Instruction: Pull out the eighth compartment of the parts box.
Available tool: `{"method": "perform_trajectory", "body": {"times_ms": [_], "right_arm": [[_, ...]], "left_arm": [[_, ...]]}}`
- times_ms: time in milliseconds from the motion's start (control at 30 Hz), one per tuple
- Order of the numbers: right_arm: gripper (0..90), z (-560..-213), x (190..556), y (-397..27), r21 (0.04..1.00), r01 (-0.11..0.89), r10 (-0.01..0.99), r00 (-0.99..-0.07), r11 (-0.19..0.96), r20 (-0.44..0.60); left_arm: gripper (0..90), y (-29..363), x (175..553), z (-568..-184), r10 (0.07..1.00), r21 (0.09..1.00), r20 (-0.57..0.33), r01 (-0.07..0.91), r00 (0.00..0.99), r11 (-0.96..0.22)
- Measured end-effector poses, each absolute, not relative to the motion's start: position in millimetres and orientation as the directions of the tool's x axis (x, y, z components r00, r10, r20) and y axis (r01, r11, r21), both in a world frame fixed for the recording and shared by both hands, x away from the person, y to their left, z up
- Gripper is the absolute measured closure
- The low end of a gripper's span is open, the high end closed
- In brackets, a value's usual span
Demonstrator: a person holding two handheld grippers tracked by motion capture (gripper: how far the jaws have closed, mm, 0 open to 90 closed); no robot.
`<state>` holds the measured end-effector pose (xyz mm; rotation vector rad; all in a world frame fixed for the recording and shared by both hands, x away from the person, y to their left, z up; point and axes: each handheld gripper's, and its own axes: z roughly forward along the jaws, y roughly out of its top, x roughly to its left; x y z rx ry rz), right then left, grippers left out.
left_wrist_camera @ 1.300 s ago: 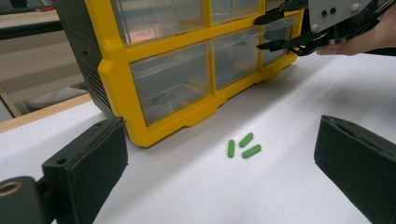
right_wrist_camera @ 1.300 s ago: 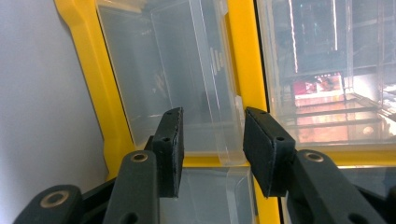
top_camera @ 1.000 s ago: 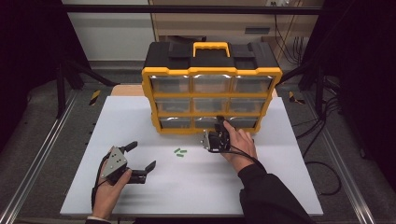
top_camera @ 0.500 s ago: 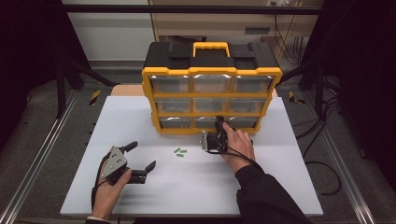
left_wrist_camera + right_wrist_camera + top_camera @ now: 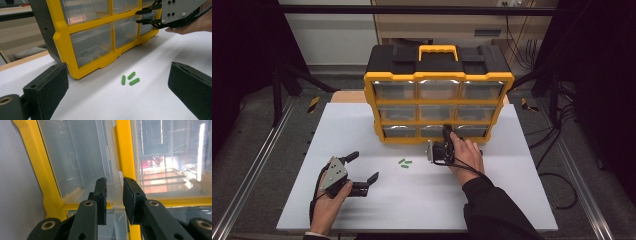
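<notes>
A white table (image 5: 362, 125) is carrying a yellow-and-black cabinet (image 5: 439, 75) of clear drawers, three rows of three in the high view, nine in all, with one yellow handle (image 5: 438, 50) on top.

Two hands are working at the near side. The right hand (image 5: 467, 155) is reaching forward with its sleeve (image 5: 497, 210) trailing back to the table's near edge, and it is pointing the right gripper (image 5: 447, 132) at the cabinet's bottom row. In the right gripper view its jaws are standing a narrow gap apart, straddling the lip of a clear drawer (image 5: 82, 157) beside a yellow divider; whether they are pinching it I cannot tell.

The left hand (image 5: 329, 200) is resting on the table well to the left, holding the left gripper (image 5: 362, 167) with its jaws spread wide and nothing between them.

Three small green plugs (image 5: 404, 163) are lying close together on the table, just in front of the cabinet and between the two grippers.
</notes>
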<state>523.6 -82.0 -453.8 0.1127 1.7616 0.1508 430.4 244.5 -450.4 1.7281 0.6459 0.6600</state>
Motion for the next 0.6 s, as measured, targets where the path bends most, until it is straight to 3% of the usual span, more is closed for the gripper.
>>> {"method": "perform_trajectory", "body": {"times_ms": [600], "right_arm": [[75.9, -452.2, 522.6, -81.5, 0.148, -0.001, 0.145, -0.197, 0.989, -0.97]], "left_arm": [[2.5, 245.2, 430.8, -450.4, 0.715, 0.969, 0.107, 0.09, 0.691, -0.232]]}}
